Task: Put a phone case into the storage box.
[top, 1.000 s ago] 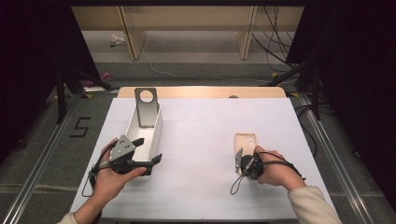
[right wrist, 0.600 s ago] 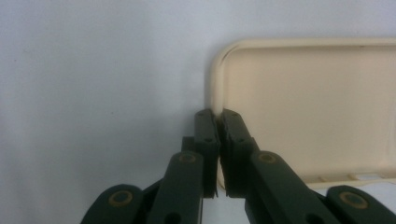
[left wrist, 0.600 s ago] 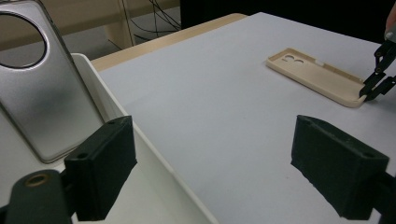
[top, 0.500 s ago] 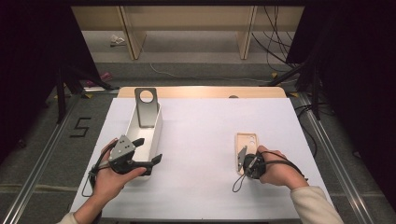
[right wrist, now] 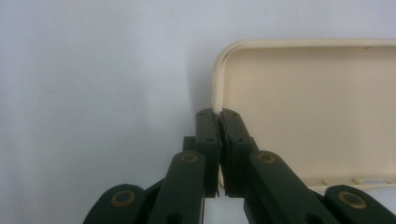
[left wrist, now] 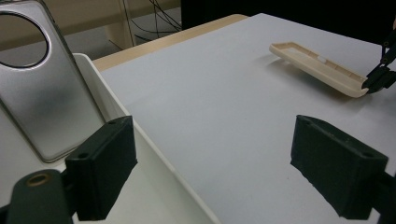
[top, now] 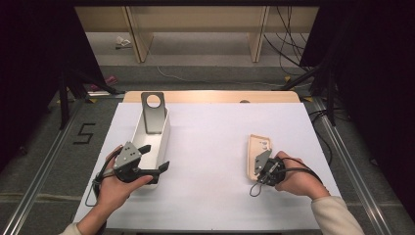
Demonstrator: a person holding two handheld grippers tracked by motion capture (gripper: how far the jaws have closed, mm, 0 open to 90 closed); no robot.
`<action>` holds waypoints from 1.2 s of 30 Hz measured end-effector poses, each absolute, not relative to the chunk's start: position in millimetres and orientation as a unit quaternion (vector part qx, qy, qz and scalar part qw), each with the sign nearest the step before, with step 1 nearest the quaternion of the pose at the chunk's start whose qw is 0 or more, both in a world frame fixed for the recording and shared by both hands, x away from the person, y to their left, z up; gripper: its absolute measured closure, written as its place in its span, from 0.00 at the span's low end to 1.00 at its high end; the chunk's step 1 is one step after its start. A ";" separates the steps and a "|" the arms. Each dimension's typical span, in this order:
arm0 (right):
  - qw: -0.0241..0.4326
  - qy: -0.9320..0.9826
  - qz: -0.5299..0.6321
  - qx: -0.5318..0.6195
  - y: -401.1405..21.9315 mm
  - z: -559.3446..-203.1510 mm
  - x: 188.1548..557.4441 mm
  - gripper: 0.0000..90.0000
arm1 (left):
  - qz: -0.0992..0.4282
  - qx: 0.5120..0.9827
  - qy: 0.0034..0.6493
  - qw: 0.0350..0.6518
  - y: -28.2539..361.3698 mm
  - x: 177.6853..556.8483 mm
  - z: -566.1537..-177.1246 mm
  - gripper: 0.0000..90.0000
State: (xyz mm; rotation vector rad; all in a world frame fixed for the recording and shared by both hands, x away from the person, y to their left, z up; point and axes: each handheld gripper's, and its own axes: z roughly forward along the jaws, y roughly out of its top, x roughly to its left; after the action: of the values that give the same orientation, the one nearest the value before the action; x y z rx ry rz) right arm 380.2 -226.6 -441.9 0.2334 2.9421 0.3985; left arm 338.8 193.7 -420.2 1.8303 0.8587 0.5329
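White desk (top: 210, 147) under dark surroundings, my right hand-held gripper (top: 258, 165) clamped on the near rim of the cream lid (top: 256, 155), my left hand-held gripper (top: 152, 157) wide open, straddling the white bin's (top: 164, 134) wall, gripping nothing.

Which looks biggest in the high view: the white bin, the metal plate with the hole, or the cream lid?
1. White bin, clearly the biggest.
2. Cream lid.
3. Metal plate: it looks close to the lid in size, and its lower end sits inside the bin, so these two are hard to rank.
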 end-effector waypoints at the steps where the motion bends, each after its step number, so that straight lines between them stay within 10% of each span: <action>1: 0.085 0.982 0.144 0.082 -228.4 -440.7 379.5 0.98 | 0.220 0.758 0.355 0.501 193.7 338.8 -420.3 0.15; 36: 0.128 0.929 0.342 0.064 -211.3 -437.7 366.5 0.98 | 0.220 0.757 0.357 0.501 194.0 338.9 -420.7 0.16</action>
State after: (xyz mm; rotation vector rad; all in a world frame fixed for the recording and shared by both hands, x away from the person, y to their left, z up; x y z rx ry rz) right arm 366.5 -211.3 -437.7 0.1853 2.7013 0.9944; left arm 338.9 194.0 -420.7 1.8313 0.8624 0.5314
